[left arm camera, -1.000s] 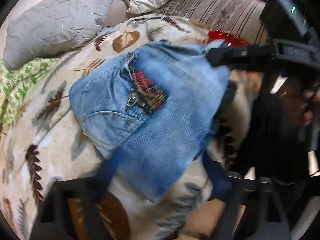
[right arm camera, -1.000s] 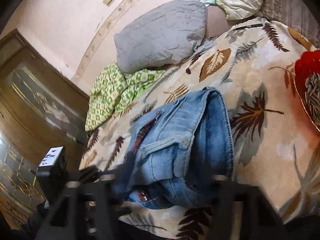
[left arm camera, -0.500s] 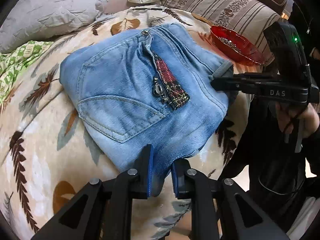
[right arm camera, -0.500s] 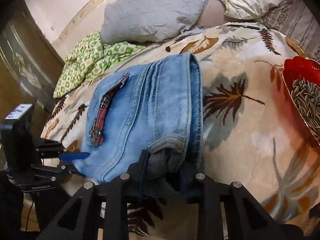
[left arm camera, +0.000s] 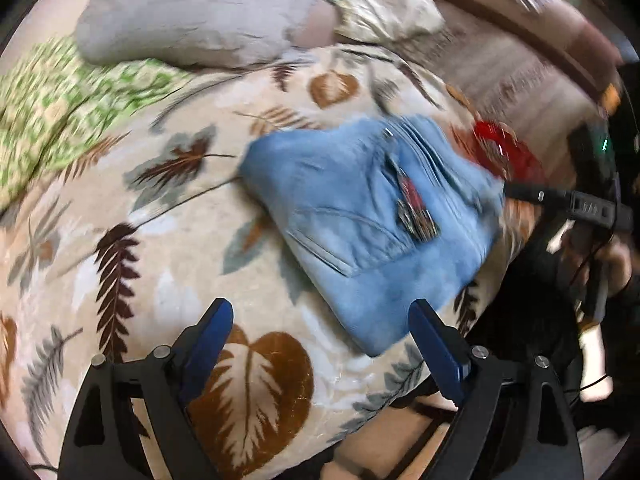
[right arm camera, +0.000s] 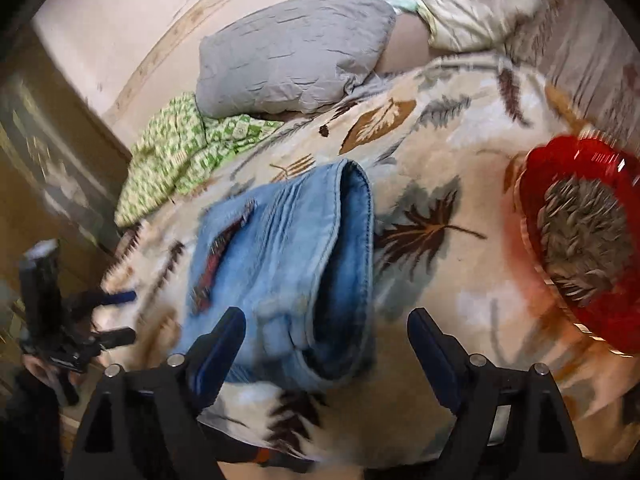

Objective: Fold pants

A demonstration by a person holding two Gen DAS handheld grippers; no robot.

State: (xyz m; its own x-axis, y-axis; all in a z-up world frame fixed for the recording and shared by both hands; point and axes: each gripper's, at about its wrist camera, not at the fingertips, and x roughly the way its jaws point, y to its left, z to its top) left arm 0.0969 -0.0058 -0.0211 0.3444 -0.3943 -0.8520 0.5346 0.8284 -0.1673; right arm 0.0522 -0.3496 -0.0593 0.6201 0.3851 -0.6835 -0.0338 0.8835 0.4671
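The blue denim pants point(left arm camera: 372, 216) lie folded into a compact bundle on the leaf-patterned bedspread point(left arm camera: 132, 240), a red plaid strip across their top. My left gripper point(left arm camera: 320, 320) hangs over the bedspread just short of the bundle's near corner; its jaws are opening wide, and its fingers pinch nothing. In the right wrist view the pants point(right arm camera: 288, 264) lie with their rolled edge toward the camera. My right gripper point(right arm camera: 326, 334) is also opening, its blue fingers point(right arm camera: 218, 344) spread either side of the bundle's near end without pressing it. The right gripper point(left arm camera: 568, 204) shows beside the bundle's right edge.
A red bowl point(right arm camera: 580, 248) of seeds sits on the bedspread right of the pants. A grey pillow point(right arm camera: 296, 52), a cream pillow point(right arm camera: 476, 4) and a green patterned cloth point(right arm camera: 184, 152) lie at the far side. A wooden cabinet point(right arm camera: 36, 168) stands left of the bed.
Both grippers were shut on the pants' near edges half a second ago and have let go and pulled back. The bundle now lies free on the bedspread.
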